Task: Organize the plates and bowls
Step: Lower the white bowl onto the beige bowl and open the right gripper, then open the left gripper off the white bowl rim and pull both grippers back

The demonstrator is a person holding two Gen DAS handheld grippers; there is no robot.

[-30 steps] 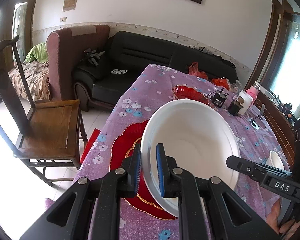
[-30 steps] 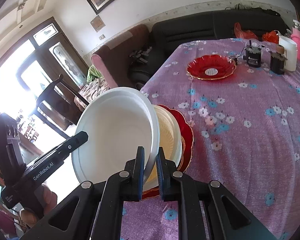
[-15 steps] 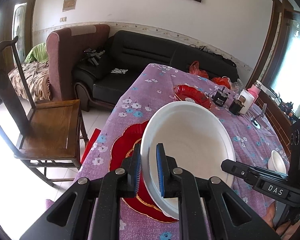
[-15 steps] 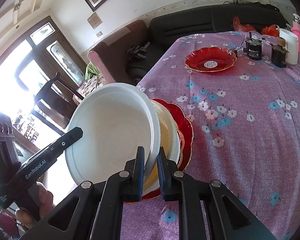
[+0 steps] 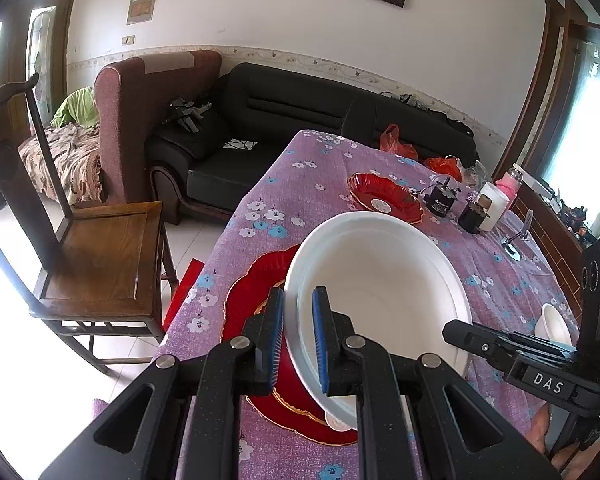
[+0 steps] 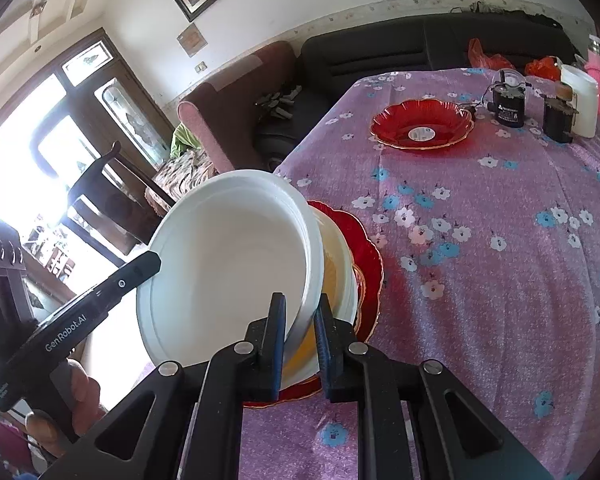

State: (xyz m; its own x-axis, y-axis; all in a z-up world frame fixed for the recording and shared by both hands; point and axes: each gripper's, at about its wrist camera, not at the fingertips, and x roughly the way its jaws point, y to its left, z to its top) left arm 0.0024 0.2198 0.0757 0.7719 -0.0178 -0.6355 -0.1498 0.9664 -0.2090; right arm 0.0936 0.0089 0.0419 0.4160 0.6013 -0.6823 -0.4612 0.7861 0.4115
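A large white bowl (image 5: 380, 280) (image 6: 228, 260) is held tilted just above a stack on the purple flowered tablecloth (image 6: 480, 240). The stack is a cream bowl (image 6: 336, 276) sitting in a red scalloped plate (image 5: 256, 292) (image 6: 370, 256). My left gripper (image 5: 298, 336) is shut on the white bowl's left rim. My right gripper (image 6: 300, 332) is shut on the opposite rim, and its black finger (image 5: 500, 348) shows in the left wrist view. The left gripper's finger (image 6: 100, 300) crosses the right wrist view. A second red plate (image 5: 384, 198) (image 6: 420, 124) lies farther back.
A small white bowl (image 5: 554, 320) sits near the table's right edge. Dark jars (image 6: 508, 104) and a white container (image 6: 580, 96) stand behind the far red plate. A wooden chair (image 5: 100, 256) stands left of the table, with a black sofa (image 5: 300, 120) beyond.
The right gripper's fingers stand very slightly wider around the rim. The white bowl and both hands have stayed where they were.
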